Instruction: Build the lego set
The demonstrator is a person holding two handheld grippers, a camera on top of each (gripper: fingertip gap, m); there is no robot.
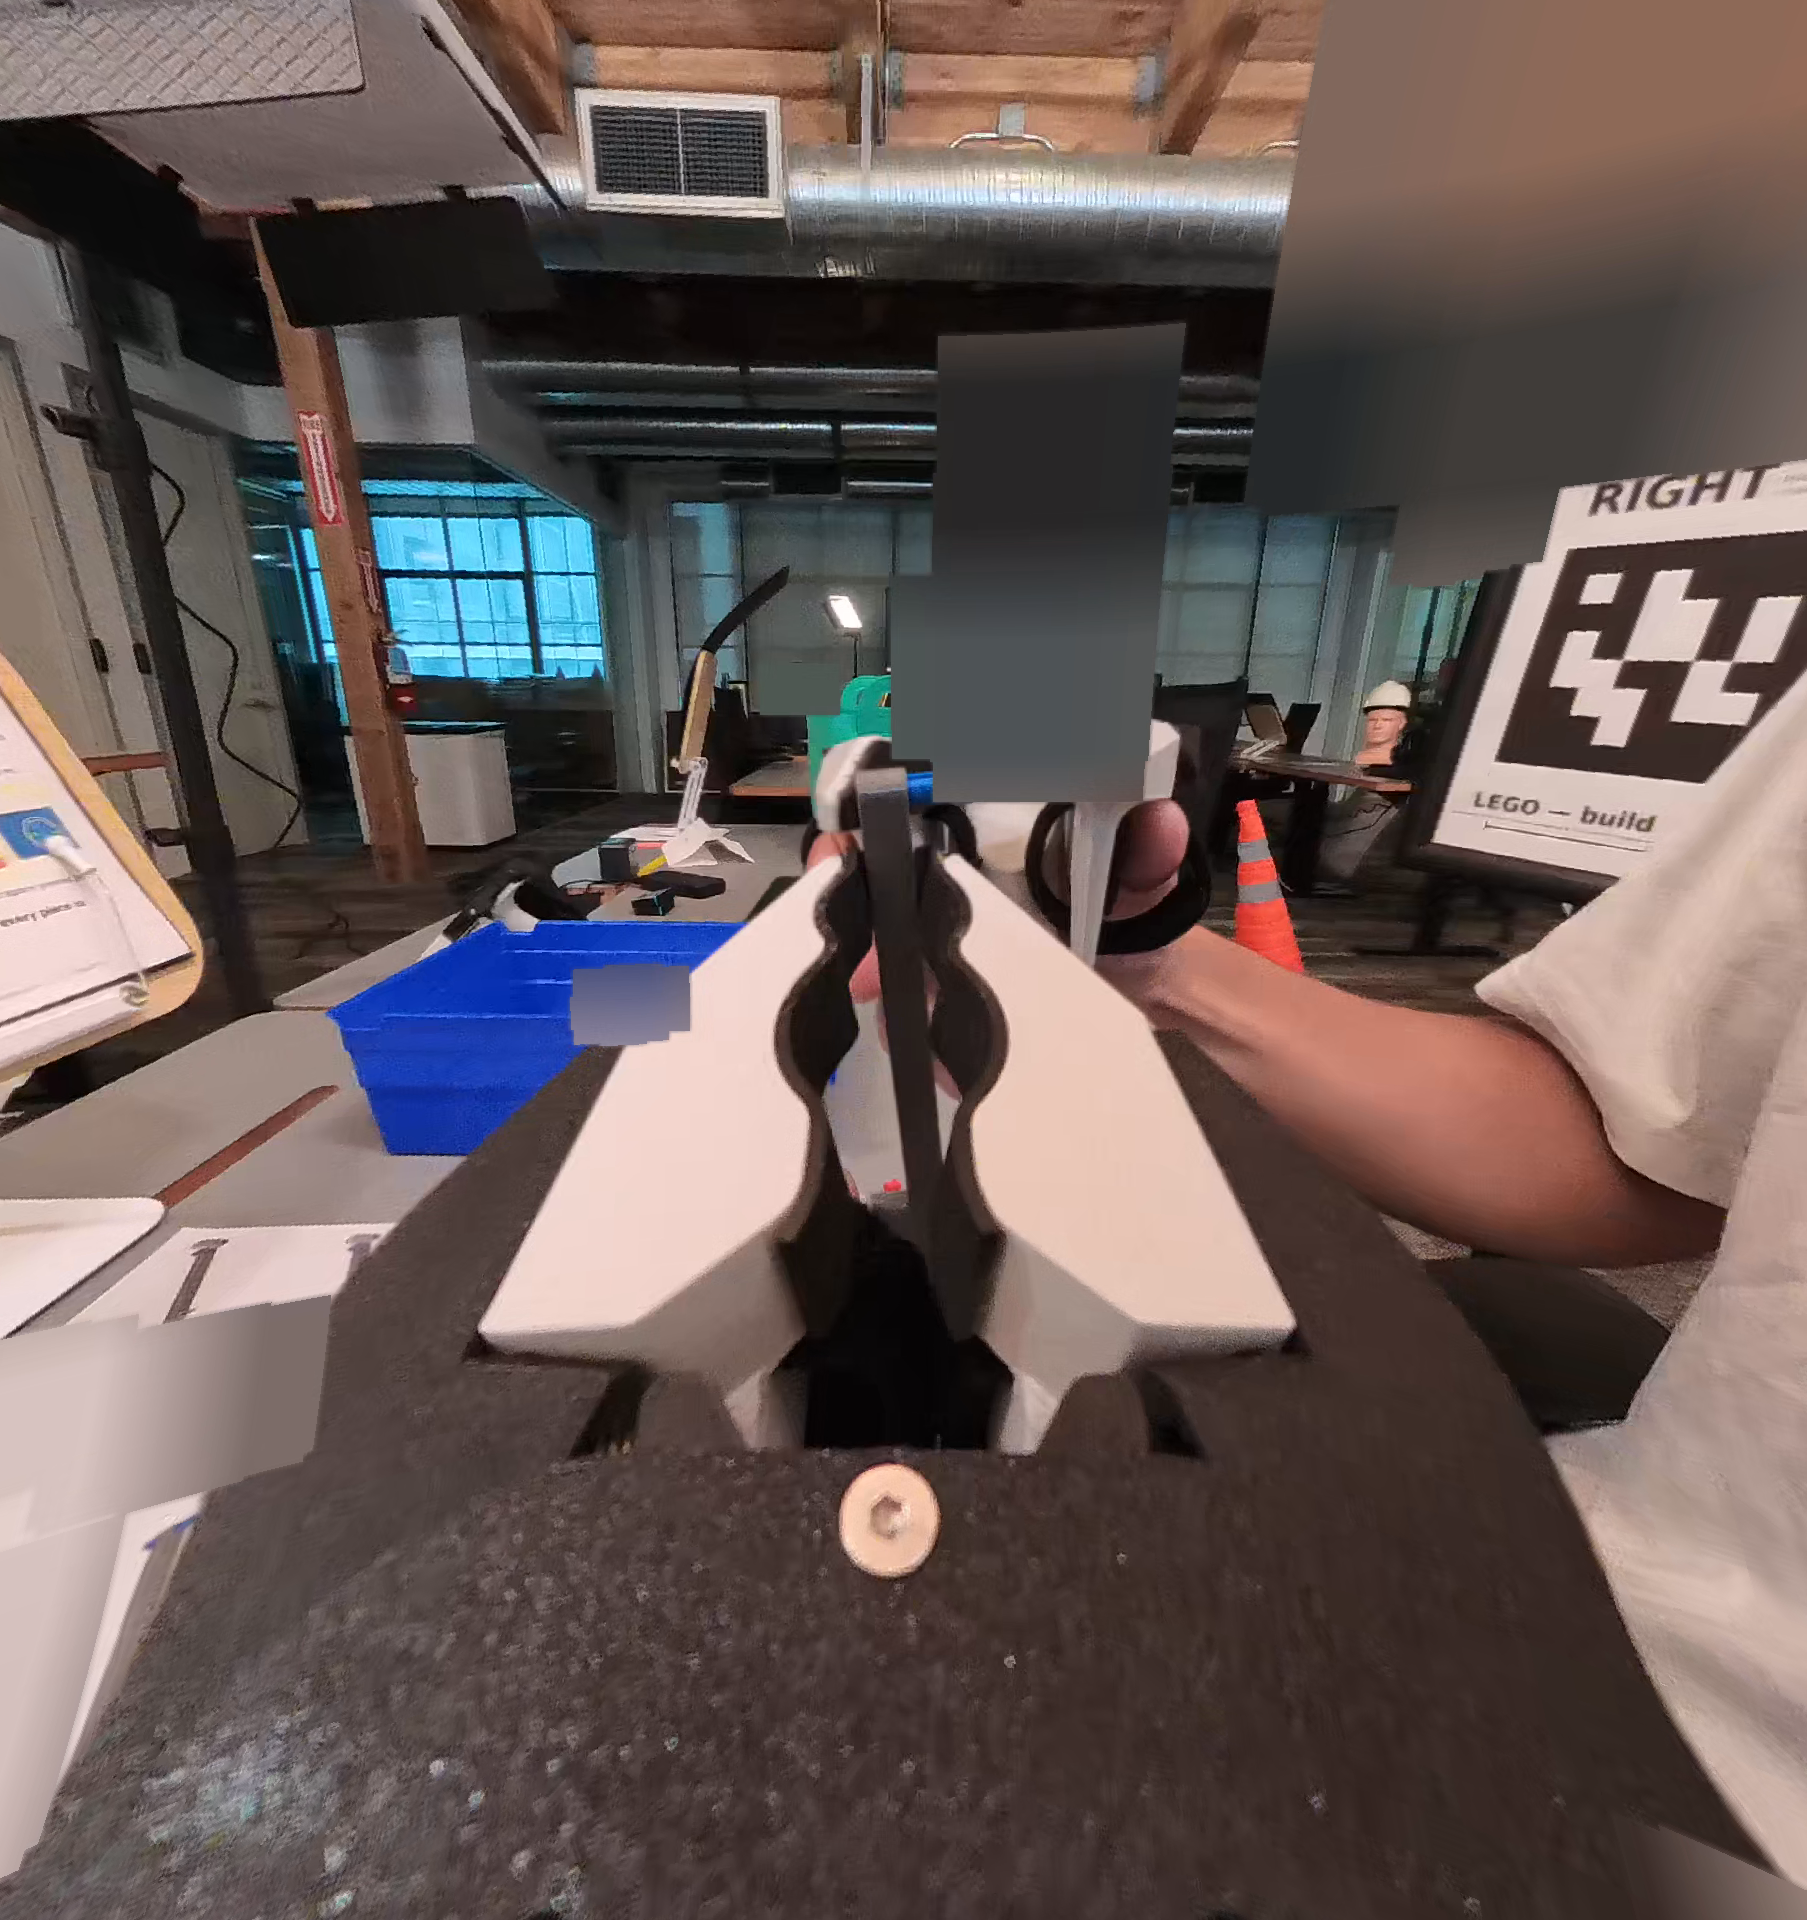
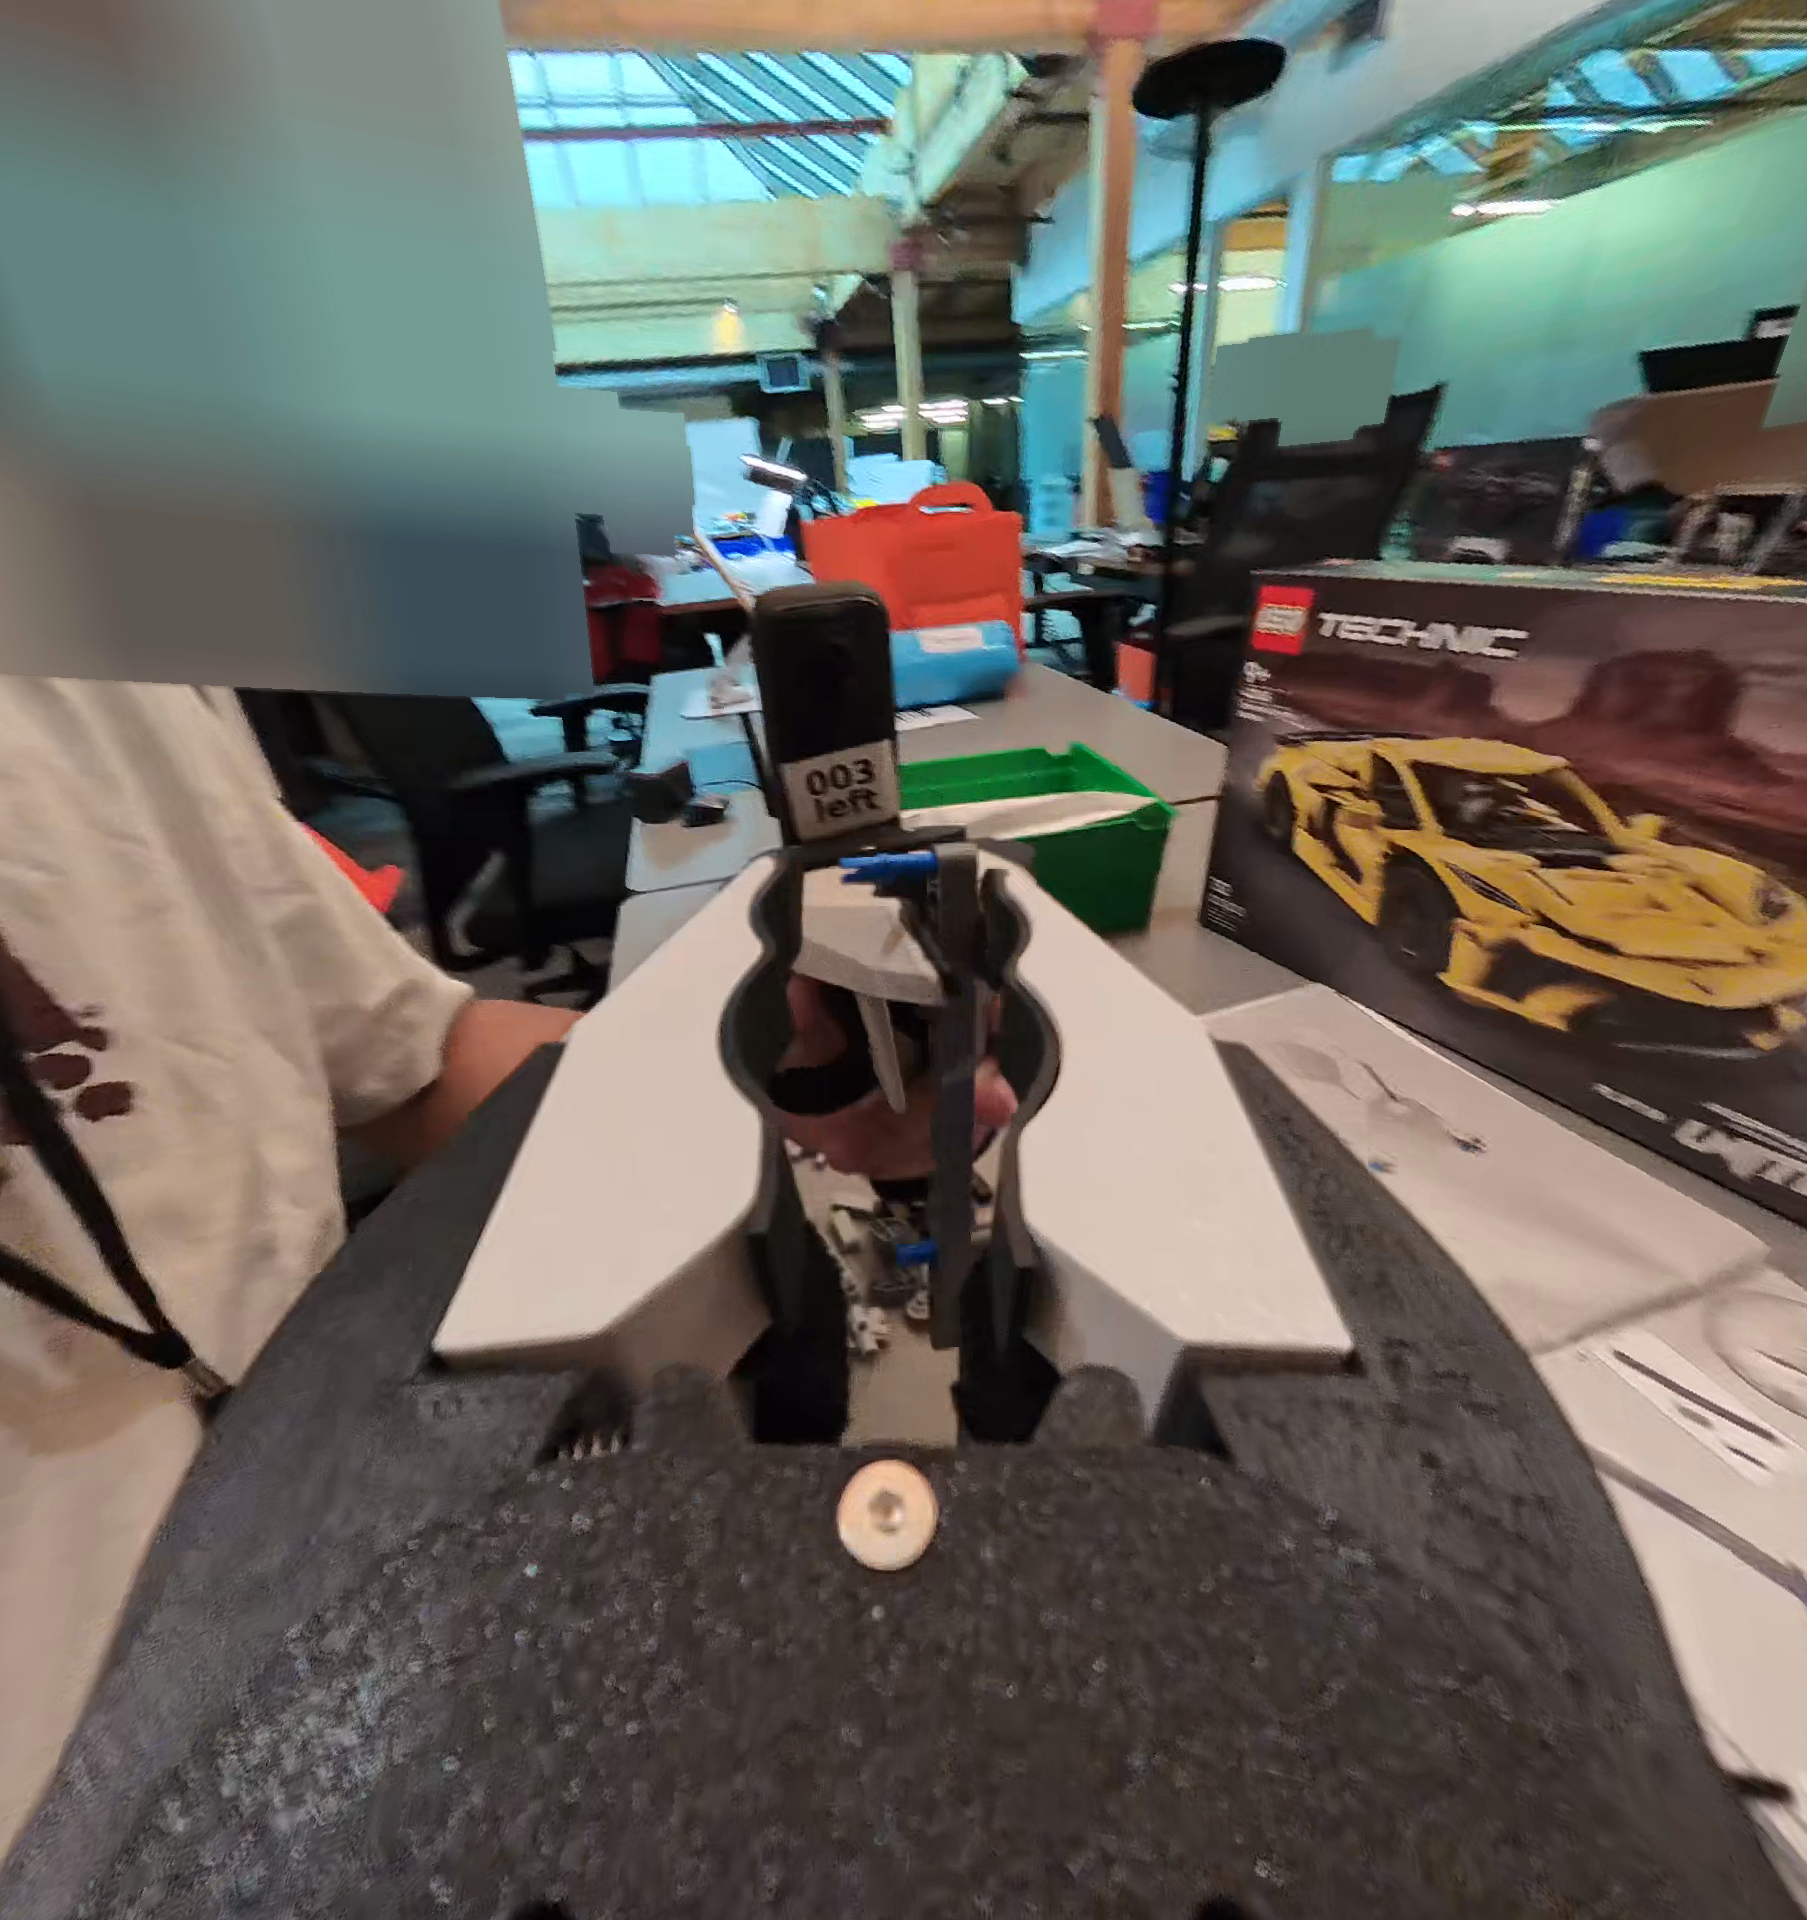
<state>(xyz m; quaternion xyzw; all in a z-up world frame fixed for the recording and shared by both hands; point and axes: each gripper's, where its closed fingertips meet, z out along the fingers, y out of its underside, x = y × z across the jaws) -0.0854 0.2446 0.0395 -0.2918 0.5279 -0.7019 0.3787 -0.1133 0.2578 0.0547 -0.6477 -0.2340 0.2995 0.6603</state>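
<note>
In the left wrist view my left gripper point(image 1: 894, 873) is shut on a long black beam point(image 1: 904, 1039) that stands upright between its pads and reaches past the fingertips. In the right wrist view the same dark beam point(image 2: 953, 1091) runs through the gap of my right gripper point(image 2: 883, 883), close to its right finger. The jaws stand apart, and the left finger is clear of the beam. Blue pins stick out of the beam near its top point(image 2: 883, 865) and lower down point(image 2: 914, 1252). The two grippers face each other, and the left gripper's white fingers point(image 2: 857, 945) show just beyond.
A blue bin point(image 1: 483, 1018) and an instruction booklet point(image 1: 26, 831) on a stand are to the left. A green bin point(image 2: 1065, 821) and the set's box point(image 2: 1543, 862) stand on the right. Paper sheets point(image 2: 1501, 1195) and small loose parts point(image 2: 868, 1320) lie on the table below. The person's arm point(image 1: 1398, 1091) reaches in. Both grippers' tips are close together, under 4 cm apart.
</note>
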